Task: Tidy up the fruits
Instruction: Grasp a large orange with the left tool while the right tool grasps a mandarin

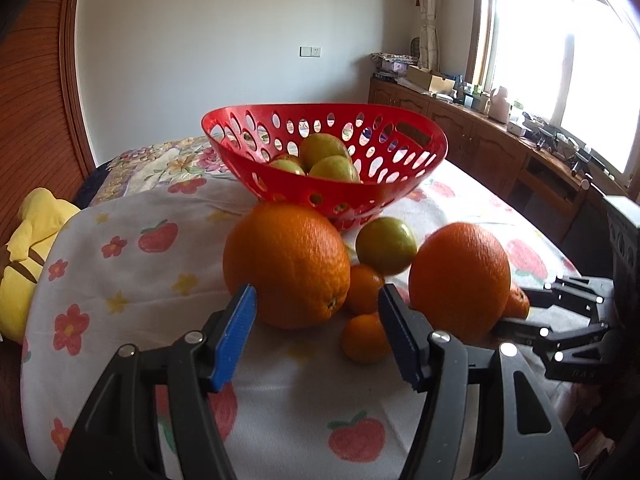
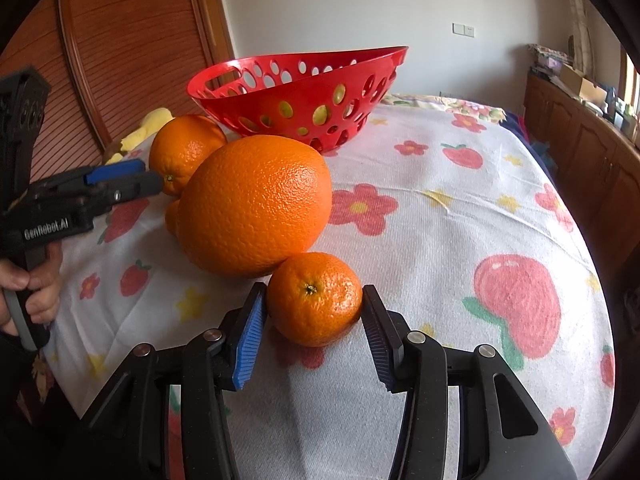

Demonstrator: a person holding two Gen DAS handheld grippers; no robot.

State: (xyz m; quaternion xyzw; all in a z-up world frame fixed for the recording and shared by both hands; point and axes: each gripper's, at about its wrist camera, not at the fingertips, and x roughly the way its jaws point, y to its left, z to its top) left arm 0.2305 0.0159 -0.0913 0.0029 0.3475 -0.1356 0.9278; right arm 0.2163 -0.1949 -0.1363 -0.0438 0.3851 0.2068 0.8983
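While the left wrist cam is what you're looking through, the left hand-held gripper (image 1: 318, 312) sits roughly half open with nothing in it. Its blue pads (image 1: 236, 334) straddle the near side of a big orange (image 1: 286, 264) without touching it, as far as I can tell. Behind is the red basket (image 1: 400, 184), tilted, with a few green fruits (image 1: 332, 168) already inside. Another green one (image 1: 386, 245) lies on the bedspread (image 1: 120, 280) just past the oranges, plus two small mandarins (image 1: 364, 338) between the big orange and a second big orange (image 1: 460, 280). The right hand-held gripper (image 1: 520, 314) pokes in from the right edge; its grip is hidden behind that second orange.

Over on the right wrist cam, the right hand-held gripper (image 2: 314, 308) is clamped on a mandarin (image 2: 314, 298), both pads pressing its sides, fruit resting on the bedspread (image 2: 440, 208). It sits right against a big orange (image 2: 256, 204). The basket (image 2: 304, 100) is well behind. The left hand-held gripper (image 2: 140, 178) comes in from the left, near the far orange (image 2: 186, 152).

My take on handling: the mandarin is light, with soft, loose skin, so squeezing across the middle like this is fine, just not hard enough to bruise it. The big oranges are heavier, firm and round, so they'll need a wide grip across the widest part or they'll roll out. And the bed is soft, so stuff may shift.
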